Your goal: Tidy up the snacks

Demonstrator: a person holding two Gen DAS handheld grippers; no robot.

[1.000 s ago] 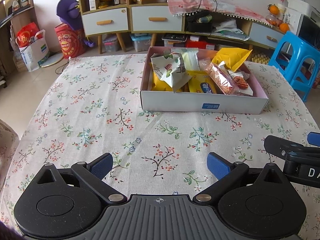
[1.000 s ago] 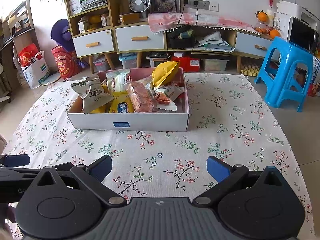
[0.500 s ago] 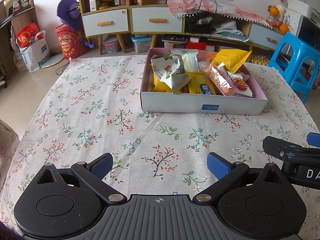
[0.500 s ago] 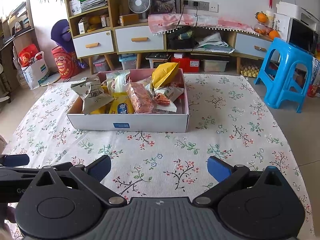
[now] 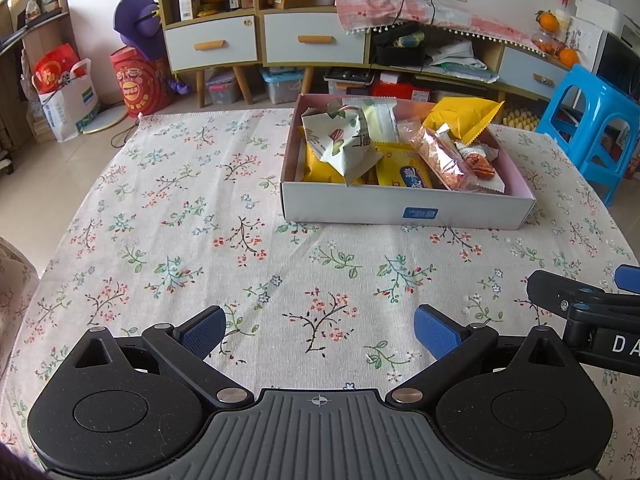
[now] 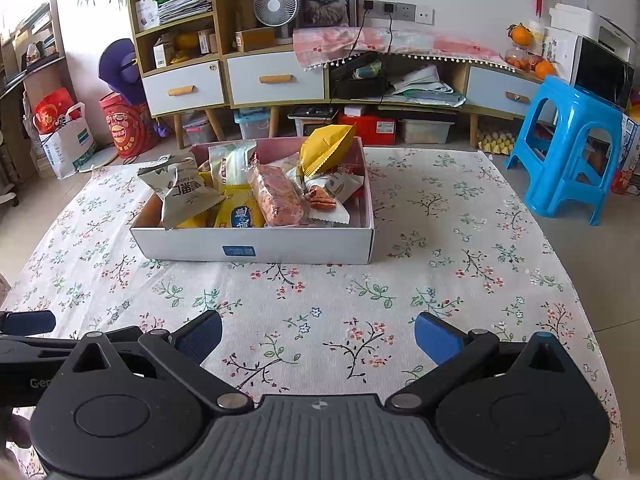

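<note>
Room: floral tablecloth (image 5: 168, 216) lies bare from the near edge up to the box, widest toward 10 o'clock in the left wrist view.
Box: white cardboard box (image 5: 360, 208) sits at 1 o'clock, well apart from both grippers, its near wall facing them.
Snacks: snack packets (image 6: 276, 196) are heaped inside, several poking above the rim.
Left gripper (image 5: 318, 330): fingers spread wide, holding nothing.
Right gripper (image 6: 318, 334): fingers spread, nothing between.
Surroundings: blue stool (image 6: 568, 148) stands off the table at 2 o'clock; cabinet (image 6: 276, 76) lines the far wall.
</note>
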